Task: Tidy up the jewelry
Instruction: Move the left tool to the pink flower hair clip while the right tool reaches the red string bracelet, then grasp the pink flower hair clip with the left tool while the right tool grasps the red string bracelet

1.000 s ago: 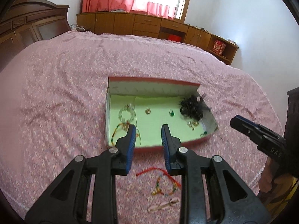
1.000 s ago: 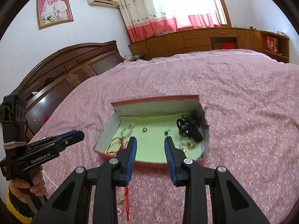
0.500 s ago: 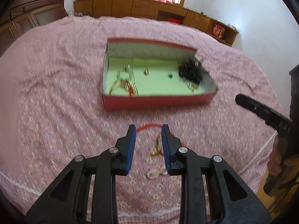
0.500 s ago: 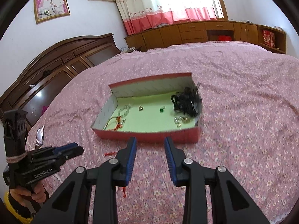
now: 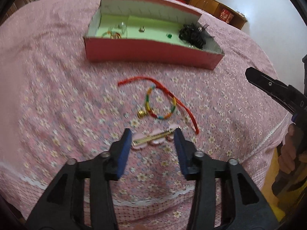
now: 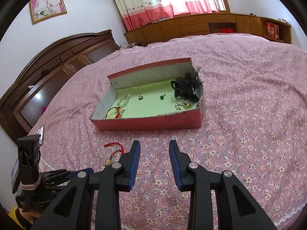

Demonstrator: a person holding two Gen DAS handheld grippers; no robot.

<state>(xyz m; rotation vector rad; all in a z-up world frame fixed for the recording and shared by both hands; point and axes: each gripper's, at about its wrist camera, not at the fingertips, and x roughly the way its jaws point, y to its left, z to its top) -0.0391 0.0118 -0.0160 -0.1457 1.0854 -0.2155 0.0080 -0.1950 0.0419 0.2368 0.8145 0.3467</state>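
A gold hair clip (image 5: 153,139) with pink ends lies on the flowered bedspread between the fingertips of my left gripper (image 5: 152,135). Its jaws are opening and the pads stand clear of the clip's ends. Just beyond lies a red cord bracelet (image 5: 159,103) with coloured beads and a gold charm (image 5: 141,113). Farther back stands the red box (image 5: 153,52) with a green floor, holding small jewelry and a black hair-tie bundle (image 5: 191,35). My right gripper (image 6: 154,147) hovers open over bare bedspread in front of the box (image 6: 149,122), nothing between its fingers.
The pink bedspread (image 6: 239,95) stretches wide around the box. Its laced near edge (image 5: 153,199) runs just behind my left gripper. A dark wooden headboard (image 6: 48,72) stands at the left, and low cabinets (image 6: 201,25) line the far wall. A hand (image 5: 289,153) holds the right gripper's handle.
My left gripper has dropped and drawn back from the box to the hair clip, tilting downward, and its jaws have widened. My right gripper has backed off from the box and sunk a little.
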